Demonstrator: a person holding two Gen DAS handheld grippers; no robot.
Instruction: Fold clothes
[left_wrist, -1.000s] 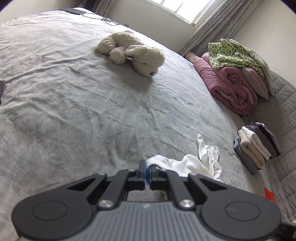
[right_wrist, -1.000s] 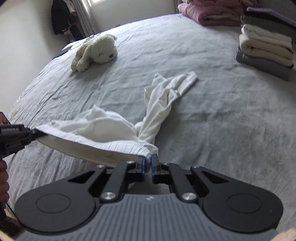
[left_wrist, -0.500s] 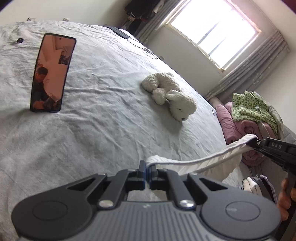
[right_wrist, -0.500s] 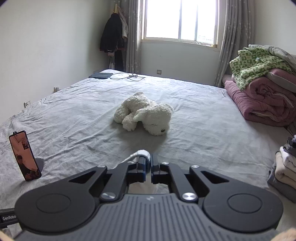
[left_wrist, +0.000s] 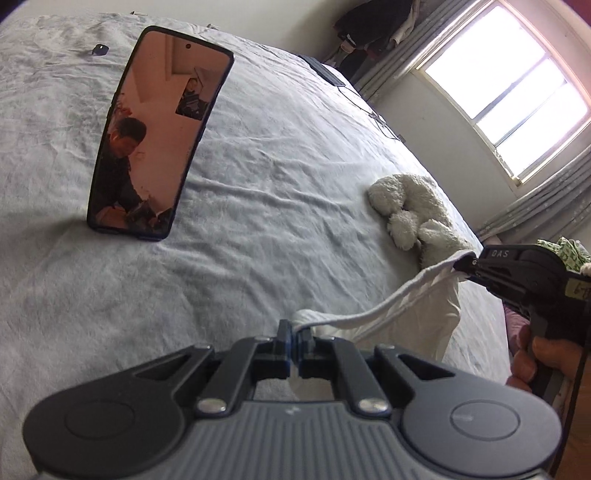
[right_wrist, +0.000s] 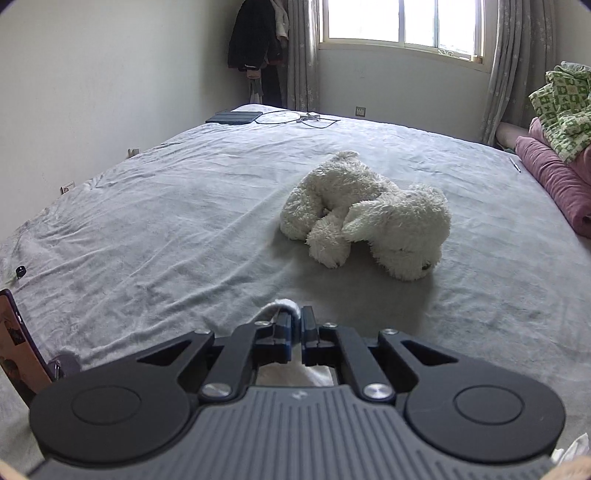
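Note:
A white garment (left_wrist: 413, 310) hangs stretched in the air between both grippers above the grey bed (left_wrist: 258, 206). My left gripper (left_wrist: 294, 332) is shut on one corner of its ribbed edge. In the left wrist view the right gripper (left_wrist: 466, 264) comes in from the right, held by a hand (left_wrist: 532, 363), shut on the other corner. In the right wrist view the right gripper (right_wrist: 296, 322) pinches a small tuft of the white garment (right_wrist: 284, 305); the rest of the cloth hangs hidden below the gripper body.
A phone (left_wrist: 159, 133) stands propped on the bed at the left. A white plush dog (right_wrist: 365, 218) lies mid-bed ahead of the right gripper. Pink and green bedding (right_wrist: 554, 140) is piled at the right. A dark flat device and cable (right_wrist: 236, 117) lie at the far edge.
Both grippers have lifted the garment off the bed and pulled its edge out between them. Both views swung leftward; the phone now looms close in the left view and the folded stack has left sight.

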